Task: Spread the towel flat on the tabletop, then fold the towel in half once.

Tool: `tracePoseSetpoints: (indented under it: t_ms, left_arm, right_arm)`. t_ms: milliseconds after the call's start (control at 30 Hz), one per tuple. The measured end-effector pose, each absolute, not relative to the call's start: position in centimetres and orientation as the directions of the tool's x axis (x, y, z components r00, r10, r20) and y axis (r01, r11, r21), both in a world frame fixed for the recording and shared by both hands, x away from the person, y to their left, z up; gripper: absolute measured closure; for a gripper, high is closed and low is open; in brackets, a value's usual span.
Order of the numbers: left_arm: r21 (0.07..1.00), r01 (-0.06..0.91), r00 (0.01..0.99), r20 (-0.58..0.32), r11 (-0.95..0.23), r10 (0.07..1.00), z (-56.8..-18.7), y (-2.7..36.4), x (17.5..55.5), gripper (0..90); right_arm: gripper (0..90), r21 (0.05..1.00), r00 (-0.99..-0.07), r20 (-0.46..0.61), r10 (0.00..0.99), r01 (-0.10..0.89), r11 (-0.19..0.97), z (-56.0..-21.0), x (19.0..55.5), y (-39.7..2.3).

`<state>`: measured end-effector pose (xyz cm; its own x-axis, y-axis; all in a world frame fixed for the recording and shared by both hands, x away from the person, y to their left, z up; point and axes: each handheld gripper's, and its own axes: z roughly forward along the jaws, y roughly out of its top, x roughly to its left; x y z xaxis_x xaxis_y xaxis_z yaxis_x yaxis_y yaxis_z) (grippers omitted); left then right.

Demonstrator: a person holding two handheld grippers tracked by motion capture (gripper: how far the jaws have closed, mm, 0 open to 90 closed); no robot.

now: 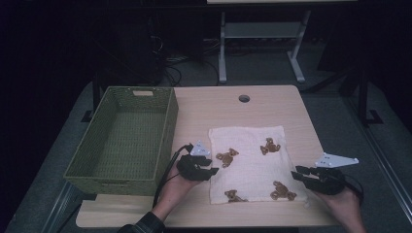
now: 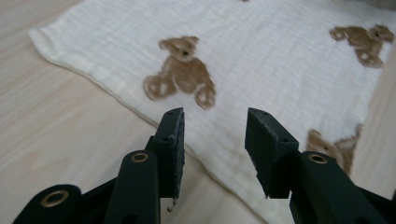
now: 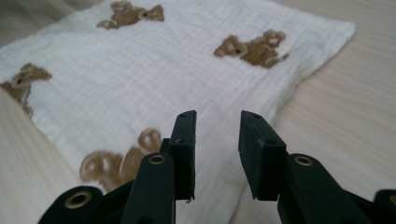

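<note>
High view shows the cloth (image 1: 250, 162) lying flat on the surface (image 1: 291, 104), just right of the basket (image 1: 121, 138), its long axis running away from the person. The left tongs (image 1: 210, 167) sit at the cloth's left edge, about midway along it; the right tongs (image 1: 297, 174) sit at its near right corner. Both point inward, toward each other across the cloth, so the cloth lies between the two hands and neither is clearly nearer.

Left gripper view has the left tongs (image 2: 214, 140) spread, with nothing between the jaws; the cloth's (image 2: 261, 60) edge runs slantwise just under and ahead of them, a bear print straight in front. Right gripper view has the right tongs (image 3: 217, 140) spread too, a little narrower, and empty; the cloth (image 3: 154, 70) spreads ahead and to the left of them, its edge passing below the jaws and bare wood on the right.

Judging by this, the cloth looks folded and set down, and the basket lies to its left. Any coming grasp would turn on each side edge lying right below its own tongs, so a short dip forward would reach the hem.
</note>
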<state>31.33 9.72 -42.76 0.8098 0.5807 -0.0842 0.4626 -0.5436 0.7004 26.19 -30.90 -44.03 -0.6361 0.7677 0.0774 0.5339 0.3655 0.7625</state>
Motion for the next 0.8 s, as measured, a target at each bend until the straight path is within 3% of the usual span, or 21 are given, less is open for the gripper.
tracePoseSetpoints:
  t_ms: [233,800]
  left_arm:
    - [0.716,0.470,0.786,-0.073,-0.517,0.614,-42.7,9.4,33.1,51.1]
    - [0.728,0.480,0.740,-0.037,-0.489,0.672,-42.4,8.4,38.1,52.1]
  right_arm:
    - [62.6,0.780,-0.648,0.084,0.757,0.516,0.355,-43.0,29.3,-30.4]
    - [61.4,0.802,-0.644,0.087,0.760,0.498,0.330,-42.1,34.9,-30.3]
